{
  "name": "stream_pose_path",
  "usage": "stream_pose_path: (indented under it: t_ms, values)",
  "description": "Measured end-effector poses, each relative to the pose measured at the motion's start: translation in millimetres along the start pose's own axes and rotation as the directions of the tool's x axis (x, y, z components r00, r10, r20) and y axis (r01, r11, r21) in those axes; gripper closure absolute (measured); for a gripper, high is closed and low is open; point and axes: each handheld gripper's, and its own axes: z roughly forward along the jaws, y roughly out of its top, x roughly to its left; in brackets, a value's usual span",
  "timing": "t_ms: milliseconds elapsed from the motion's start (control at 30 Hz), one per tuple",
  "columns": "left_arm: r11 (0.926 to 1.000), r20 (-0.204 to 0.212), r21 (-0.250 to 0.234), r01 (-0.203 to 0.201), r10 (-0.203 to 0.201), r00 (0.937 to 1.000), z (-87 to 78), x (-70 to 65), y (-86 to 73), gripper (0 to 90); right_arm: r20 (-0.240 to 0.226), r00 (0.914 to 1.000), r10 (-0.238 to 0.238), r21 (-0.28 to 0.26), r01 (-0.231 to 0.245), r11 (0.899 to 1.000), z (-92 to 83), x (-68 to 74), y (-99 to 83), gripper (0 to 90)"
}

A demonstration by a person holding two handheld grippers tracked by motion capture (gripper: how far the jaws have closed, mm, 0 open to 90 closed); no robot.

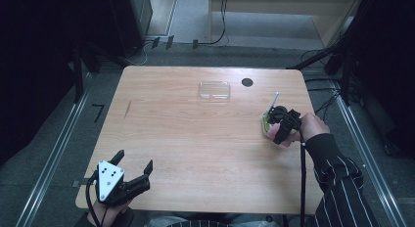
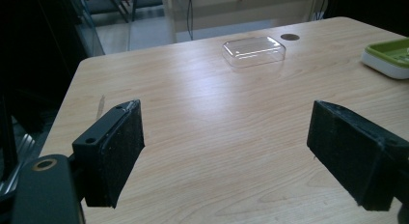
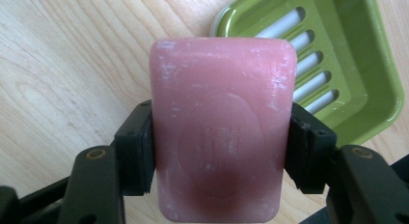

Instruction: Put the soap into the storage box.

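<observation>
Right now we have the right tongs [image 3: 219,151] clamped across the short sides of the pink soap bar [image 3: 219,127], its long axis running along the jaws. Green soap dish [image 3: 357,64] sits just beyond it on the surface [image 1: 195,139]. Left tongs [image 2: 226,151] wide open, empty, well apart.

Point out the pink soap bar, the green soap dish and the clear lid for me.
pink soap bar [image 3: 219,132], right gripper view, on its embossed face.
green soap dish [image 3: 359,64], right gripper view, on its inner side wall.
clear lid [image 2: 254,50], left gripper view, on its flat top.
</observation>
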Motion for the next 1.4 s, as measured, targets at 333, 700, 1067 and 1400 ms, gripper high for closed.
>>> stream_pose_path:
  t_ms: [333, 700, 1067, 1400]
  values:
    - [1.0000, -0.011, 0.001, 0.004, -0.004, 0.9999, -3.0, 1.4, -1.3, 13.4, 0.005, 1.0000, 0.003, 0.010, -0.003, 1.000, 1.7, -8.7, 5.1, 38.8]
    - [1.0000, -0.023, 0.001, 0.009, -0.009, 0.9997, -6.2, 3.0, -2.6, 13.4, 0.015, 0.9997, -0.019, 0.006, 0.019, 1.000, -0.5, -15.6, 12.4, 38.8]
    - [0.9999, -0.032, 0.003, 0.011, -0.011, 0.9994, -9.3, 4.3, -3.8, 13.4, 0.025, 0.9991, -0.033, 0.013, 0.033, 0.999, -2.5, -22.0, 15.5, 38.8]
    - [0.9999, -0.046, 0.005, 0.013, -0.013, 0.9989, -12.9, 6.0, -5.1, 13.4, 0.031, 0.9989, -0.037, 0.001, 0.037, 0.999, -5.0, -27.3, 16.3, 38.8]
